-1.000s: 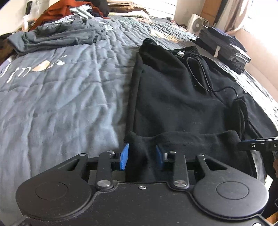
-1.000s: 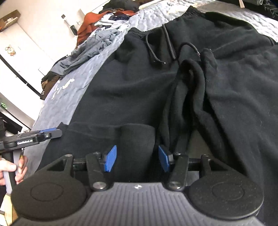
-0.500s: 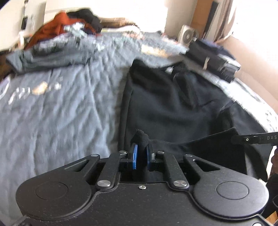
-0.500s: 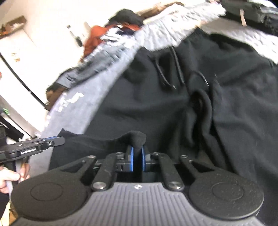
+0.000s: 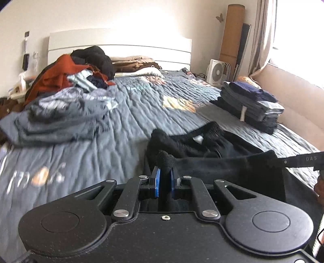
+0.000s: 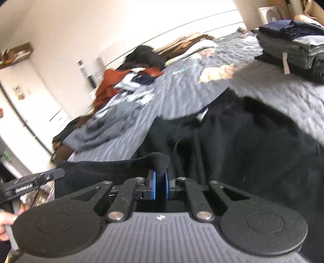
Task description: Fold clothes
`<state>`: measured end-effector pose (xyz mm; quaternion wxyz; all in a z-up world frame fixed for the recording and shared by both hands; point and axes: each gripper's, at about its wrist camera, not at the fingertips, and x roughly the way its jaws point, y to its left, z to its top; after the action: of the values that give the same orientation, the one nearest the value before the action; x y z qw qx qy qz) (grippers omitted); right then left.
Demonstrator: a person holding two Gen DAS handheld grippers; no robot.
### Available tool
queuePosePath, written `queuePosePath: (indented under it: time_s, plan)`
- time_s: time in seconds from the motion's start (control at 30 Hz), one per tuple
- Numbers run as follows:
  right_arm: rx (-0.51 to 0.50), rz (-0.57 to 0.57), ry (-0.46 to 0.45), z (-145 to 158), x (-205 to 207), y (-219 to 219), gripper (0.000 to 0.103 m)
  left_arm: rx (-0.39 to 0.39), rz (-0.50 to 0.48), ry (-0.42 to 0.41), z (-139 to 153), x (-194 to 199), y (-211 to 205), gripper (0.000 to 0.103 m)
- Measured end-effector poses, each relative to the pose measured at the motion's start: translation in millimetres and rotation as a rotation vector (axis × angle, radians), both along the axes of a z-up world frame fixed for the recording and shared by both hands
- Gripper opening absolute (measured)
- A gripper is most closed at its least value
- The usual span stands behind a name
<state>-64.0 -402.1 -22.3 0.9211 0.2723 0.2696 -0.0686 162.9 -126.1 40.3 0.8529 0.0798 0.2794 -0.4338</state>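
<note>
white headboard [image 5: 119, 47], grey quilted bed [image 5: 141, 105], pale wall [image 5: 121, 16], curtained window [image 5: 263, 34], white fan [image 5: 217, 71]

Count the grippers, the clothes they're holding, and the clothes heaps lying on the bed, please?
Grippers: 2, left gripper and right gripper
Held garments: 1, black pants
Messy heaps: 1, pile
Folded heaps: 1, stack
Total: 5

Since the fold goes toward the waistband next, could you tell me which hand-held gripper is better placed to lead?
Neither clearly: left hand-held gripper and right hand-held gripper both clamp the black sweatpants hem, lifted level, probably moving together.
</note>
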Motion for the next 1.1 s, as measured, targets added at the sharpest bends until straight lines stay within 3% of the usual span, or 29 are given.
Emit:
queuePosePath:
  time_s: [0.23,0.37,0.4,0.43,0.47,0.53,0.57,0.63,0.8,0.87,1.1]
  plan:
    - [-0.027,-0.017,0.017,-15.4,72.6,-55.1,0.009,0.092,-0.037,-0.032,-17.1,53.6,-72.2,0.010]
    - [-0.018,0.060,0.145,-44.3,111.4,-68.7,0.012,0.204,-0.048,0.009,-46.7,70.0,-97.7,0.013]
    - [-0.068,0.060,0.165,-50.5,115.2,-65.1,0.013,0.228,-0.039,0.030,-54.8,71.4,-98.8,0.016]
    - [-0.113,0.059,0.187,-55.7,117.3,-62.6,0.015,0.252,-0.030,0.051,-62.9,72.8,-99.8,0.031]
    - [-0.155,0.057,0.210,-60.0,118.0,-60.9,0.018,0.250,-0.032,0.060,-67.6,71.2,-96.6,0.042]
    - [-0.174,0.055,0.214,-58.5,118.6,-69.6,0.022,0.219,-0.044,0.052,-68.3,64.4,-84.8,0.043]
    - [-0.174,0.055,0.210,-56.2,118.8,-75.7,0.038,0.206,-0.044,0.043,-63.7,60.9,-77.7,0.044]
    - [-0.175,0.054,0.201,-51.8,119.2,-88.0,0.053,0.168,-0.051,0.031,-52.0,54.1,-63.1,0.045]
    - [-0.177,0.054,0.179,-40.7,120.3,-118.6,0.055,0.162,-0.071,-0.002,-24.1,49.2,-73.4,0.047]
    - [-0.178,0.053,0.170,-36.2,120.7,-130.8,0.056,0.153,-0.074,0.006,-20.1,54.9,-94.8,0.060]
    - [-0.265,0.159,0.221,-44.5,174.5,-144.7,0.056,0.186,-0.118,0.025,-46.3,75.0,-178.2,0.063]
